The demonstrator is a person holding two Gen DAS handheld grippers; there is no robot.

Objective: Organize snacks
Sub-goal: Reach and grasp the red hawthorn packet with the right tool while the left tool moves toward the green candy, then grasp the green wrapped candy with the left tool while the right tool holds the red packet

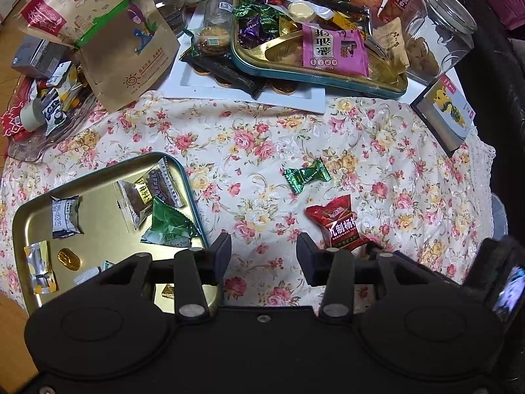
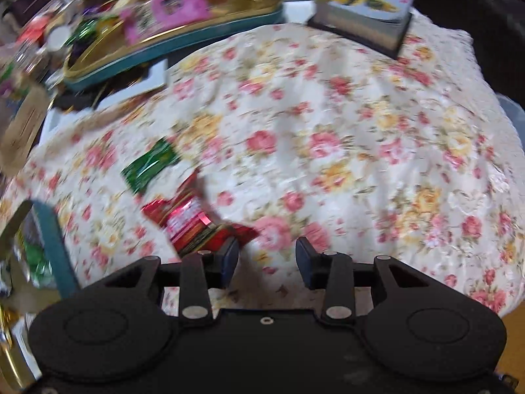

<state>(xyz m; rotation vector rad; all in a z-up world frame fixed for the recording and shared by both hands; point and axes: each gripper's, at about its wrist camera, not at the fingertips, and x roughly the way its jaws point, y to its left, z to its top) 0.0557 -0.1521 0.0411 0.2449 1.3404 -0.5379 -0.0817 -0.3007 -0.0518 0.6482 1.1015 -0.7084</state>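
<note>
Floral tablecloth (image 1: 249, 138) covers the table, with my gold tin tray (image 1: 98, 223) at 8 o'clock in the left wrist view holding a few wrapped snacks. Red snack packet (image 1: 334, 226) lies on the cloth at 4 o'clock, green candy (image 1: 306, 175) just beside it toward 12. My left tongs (image 1: 264, 259) hang released, nothing between them; my right tongs (image 2: 267, 262) also released, empty, red packet touching or just behind the finger at 9 o'clock, too blurred to tell.

The right wrist view is smeared with motion blur: the red snack packet (image 2: 190, 220) at lower left shows no legible print. In the left wrist view, the gold tray (image 1: 29, 229) is partly hidden behind the gripper body.
</note>
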